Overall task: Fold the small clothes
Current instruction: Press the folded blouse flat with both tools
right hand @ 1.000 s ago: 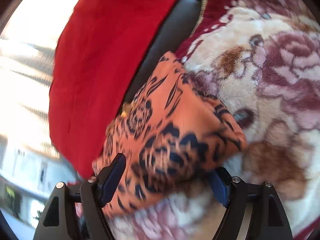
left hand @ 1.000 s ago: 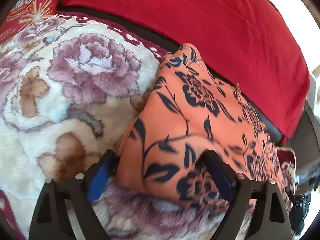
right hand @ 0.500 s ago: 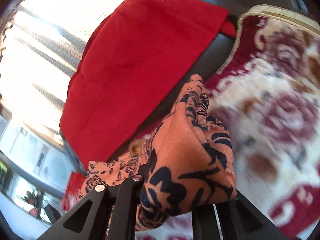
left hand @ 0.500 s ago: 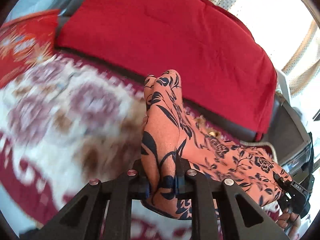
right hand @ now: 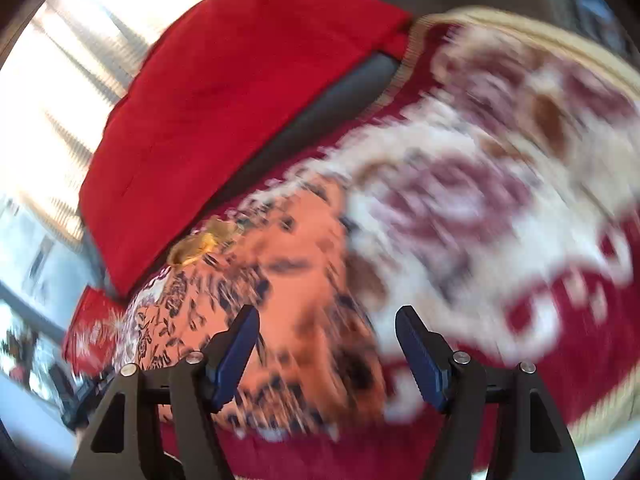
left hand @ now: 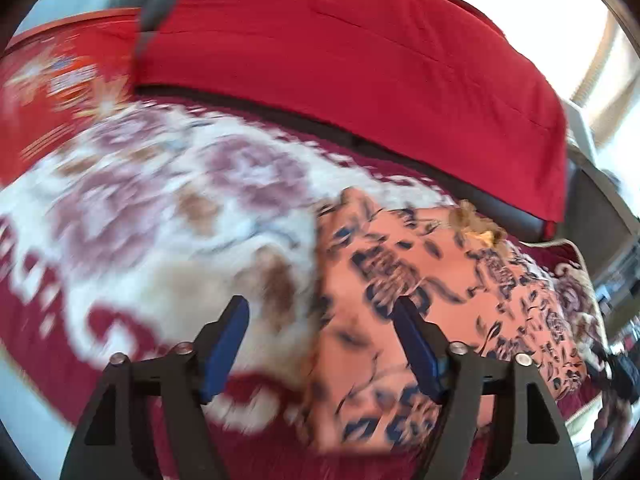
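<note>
Both my grippers hung just above the blanket (left hand: pixel 168 208) with nothing in them. My left gripper (left hand: pixel 320 352) had its blue-padded fingers (left hand: pixel 224 344) spread wide, straddling the left edge of the orange floral garment (left hand: pixel 432 304); one finger stood over bare blanket, the other over the cloth. My right gripper (right hand: pixel 326 352) was spread just as wide over the garment's opposite edge, its left finger above the print and its right finger above the blanket's white and maroon pile. I could not tell whether any pad brushed the fabric, since both views were smeared by motion.

The garment lay flat on the blanket, its far edge close to the blanket's back border beneath the red cushion (left hand: pixel 360 64). A small yellowish bit (left hand: pixel 480 232) sat at that far edge; I could not make out what it was.

I judged that a fold had just been laid and that I was at the release stage, between folds. The piece looked broad and roughly rectangular, so I reckoned at least one more fold remained. The next move would call for choosing a pair of corners or one end edge, pinching through all layers so the lower one would not slip, and carrying them over evenly. The plush pile might drag on thin cloth, so a clean lift mattered.
</note>
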Demonstrator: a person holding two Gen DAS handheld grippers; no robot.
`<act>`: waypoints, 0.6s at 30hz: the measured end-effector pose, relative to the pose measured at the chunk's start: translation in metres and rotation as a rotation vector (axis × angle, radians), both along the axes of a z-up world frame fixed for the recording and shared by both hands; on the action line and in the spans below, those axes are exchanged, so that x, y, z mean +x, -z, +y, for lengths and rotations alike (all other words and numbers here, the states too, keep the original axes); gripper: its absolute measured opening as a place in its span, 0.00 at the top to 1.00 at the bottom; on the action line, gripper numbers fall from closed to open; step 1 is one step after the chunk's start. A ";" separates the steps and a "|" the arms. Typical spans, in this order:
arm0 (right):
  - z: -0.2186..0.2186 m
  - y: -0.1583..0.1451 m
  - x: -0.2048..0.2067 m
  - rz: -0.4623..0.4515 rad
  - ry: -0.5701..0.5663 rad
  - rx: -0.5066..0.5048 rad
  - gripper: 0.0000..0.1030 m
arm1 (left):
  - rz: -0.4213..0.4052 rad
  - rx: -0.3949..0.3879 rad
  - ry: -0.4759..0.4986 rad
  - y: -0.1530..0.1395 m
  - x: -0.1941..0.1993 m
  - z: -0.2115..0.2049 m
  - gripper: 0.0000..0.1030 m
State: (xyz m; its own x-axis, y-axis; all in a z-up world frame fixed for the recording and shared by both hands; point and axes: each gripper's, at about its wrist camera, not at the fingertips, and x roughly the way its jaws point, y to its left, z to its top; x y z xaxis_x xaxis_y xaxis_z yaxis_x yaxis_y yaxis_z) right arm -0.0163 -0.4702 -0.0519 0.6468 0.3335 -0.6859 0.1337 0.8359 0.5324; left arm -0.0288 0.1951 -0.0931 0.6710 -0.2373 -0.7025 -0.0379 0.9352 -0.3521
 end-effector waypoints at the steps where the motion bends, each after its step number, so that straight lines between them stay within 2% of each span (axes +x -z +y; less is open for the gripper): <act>1: 0.005 -0.003 0.019 -0.007 -0.022 -0.011 0.28 | 0.014 -0.008 0.021 0.002 0.016 -0.002 0.25; 4: 0.004 0.005 0.073 0.032 -0.069 -0.007 0.30 | 0.070 -0.042 0.083 0.018 0.059 -0.011 0.25; 6: 0.004 0.018 0.101 0.072 -0.060 -0.020 0.31 | 0.091 -0.012 0.093 0.023 0.076 -0.016 0.25; 8: 0.001 0.030 0.122 0.113 -0.049 -0.009 0.40 | 0.090 -0.018 0.120 0.021 0.086 -0.023 0.25; 10: 0.004 0.035 0.129 0.123 -0.057 -0.003 0.67 | 0.106 -0.021 0.114 0.023 0.097 -0.023 0.25; 14: 0.003 0.036 0.127 0.140 -0.088 -0.040 0.68 | 0.106 -0.015 0.124 0.026 0.113 -0.025 0.25; 16: 0.002 0.031 0.126 0.111 -0.081 -0.045 0.63 | 0.102 -0.013 0.121 0.026 0.119 -0.027 0.25; 17: 0.002 0.032 0.127 0.112 -0.075 -0.046 0.57 | 0.101 -0.010 0.119 0.027 0.121 -0.028 0.25; 18: 0.002 0.033 0.128 0.122 -0.073 -0.046 0.39 | 0.099 -0.005 0.121 0.028 0.125 -0.029 0.25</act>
